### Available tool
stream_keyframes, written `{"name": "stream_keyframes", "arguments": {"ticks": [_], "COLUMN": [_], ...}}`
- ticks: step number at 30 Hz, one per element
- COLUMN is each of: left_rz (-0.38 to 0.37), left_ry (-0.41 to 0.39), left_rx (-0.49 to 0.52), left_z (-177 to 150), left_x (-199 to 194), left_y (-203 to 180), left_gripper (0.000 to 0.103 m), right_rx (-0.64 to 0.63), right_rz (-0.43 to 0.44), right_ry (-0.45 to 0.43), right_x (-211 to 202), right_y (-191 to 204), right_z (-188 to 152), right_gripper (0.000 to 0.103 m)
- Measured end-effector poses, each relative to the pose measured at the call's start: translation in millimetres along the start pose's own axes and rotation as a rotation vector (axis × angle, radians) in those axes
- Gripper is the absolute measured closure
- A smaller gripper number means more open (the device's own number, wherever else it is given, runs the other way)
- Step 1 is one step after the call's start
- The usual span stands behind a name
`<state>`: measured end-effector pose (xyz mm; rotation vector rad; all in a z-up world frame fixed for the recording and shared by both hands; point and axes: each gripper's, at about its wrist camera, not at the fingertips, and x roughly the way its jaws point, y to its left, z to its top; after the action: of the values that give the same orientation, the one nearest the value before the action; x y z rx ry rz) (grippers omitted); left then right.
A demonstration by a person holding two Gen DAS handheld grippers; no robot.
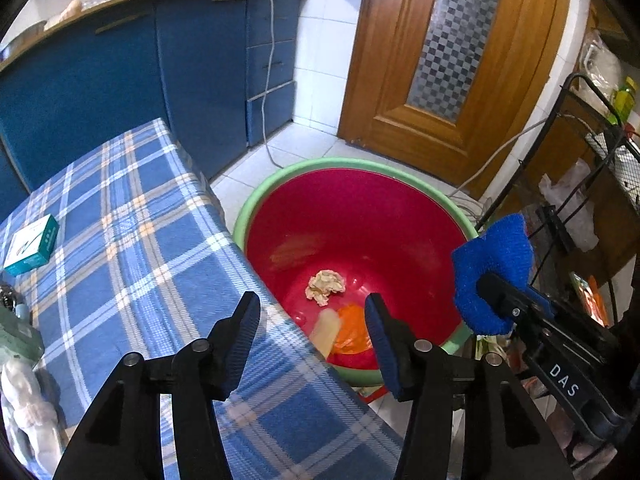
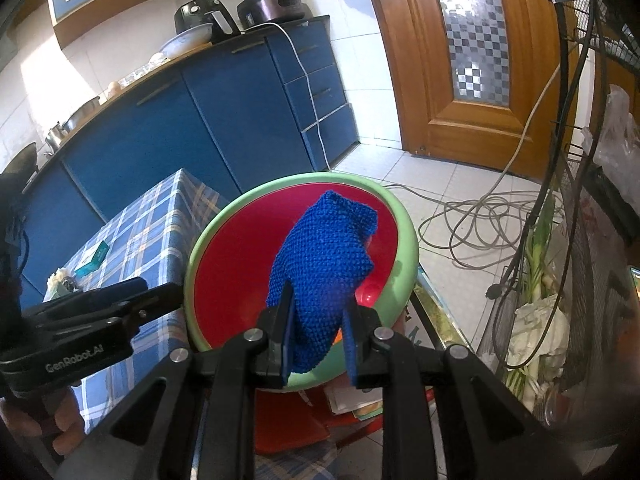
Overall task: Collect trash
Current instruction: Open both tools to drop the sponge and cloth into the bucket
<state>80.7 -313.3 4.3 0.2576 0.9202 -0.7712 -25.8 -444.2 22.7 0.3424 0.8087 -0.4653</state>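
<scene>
The red basin with a pale green rim is glossy, smooth plastic that catches highlights on its inner wall. A crumpled beige paper wad in it looks dry and matt. The blue knitted cloth has a coarse, nubby weave. The black tongs of the left hand are matt plastic with ribbed blue pads and shiny metal pins; the black tongs of the right hand look the same. A blue checked cloth covering the worktop is soft and matt. The brown wooden door is varnished, with patterned frosted glass.
</scene>
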Motion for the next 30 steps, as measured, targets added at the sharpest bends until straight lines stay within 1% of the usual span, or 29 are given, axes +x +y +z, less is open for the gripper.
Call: {"name": "stream_keyframes", "arguments": {"ticks": [2, 4, 6, 8, 11, 19, 24, 30], "left_rz": [0.003, 0.005, 0.007, 0.007, 0.009, 0.018, 0.033, 0.064], "left_ry": [-0.006, -0.01, -0.014, -0.02, -0.03, -0.064, -0.093, -0.119], "left_rx": [-0.006, -0.011, -0.016, -0.02, -0.025, -0.047, -0.063, -0.079], "left_z": [0.0, -0.1, -0.5, -1.2, -3.1, -10.2, -15.7, -27.7], "left_x": [-2.8, -4.9, -7.1, -10.2, -15.7, -38.0, -56.1, -77.4], "left_y": [1.9, 3.7, 4.7, 5.3, 5.0, 12.4, 21.2, 35.3], "left_gripper": [0.047, 0.047, 0.047, 0.047, 0.047, 0.047, 0.047, 0.047], "right_rx": [0.007, 0.015, 0.015, 0.001, -0.005, 0.007, -0.001, -0.01], "right_rz": [-0.007, 0.002, 0.008, 0.011, 0.011, 0.028, 0.051, 0.076], "right_ry": [0.0, -0.002, -0.009, -0.02, -0.033, -0.058, -0.069, -0.08], "right_x": [1.3, 1.4, -0.5, -3.5, -7.8, -20.8, -32.0, -43.7], "right_y": [-0.9, -1.8, -0.6, 2.3, 5.9, 11.3, 19.9, 32.8], "right_z": [1.0, 1.3, 1.3, 1.0, 0.9, -0.4, -3.1, -7.9], "right_gripper": [0.076, 0.064, 0.056, 0.053, 0.045, 0.037, 0.037, 0.033]}}
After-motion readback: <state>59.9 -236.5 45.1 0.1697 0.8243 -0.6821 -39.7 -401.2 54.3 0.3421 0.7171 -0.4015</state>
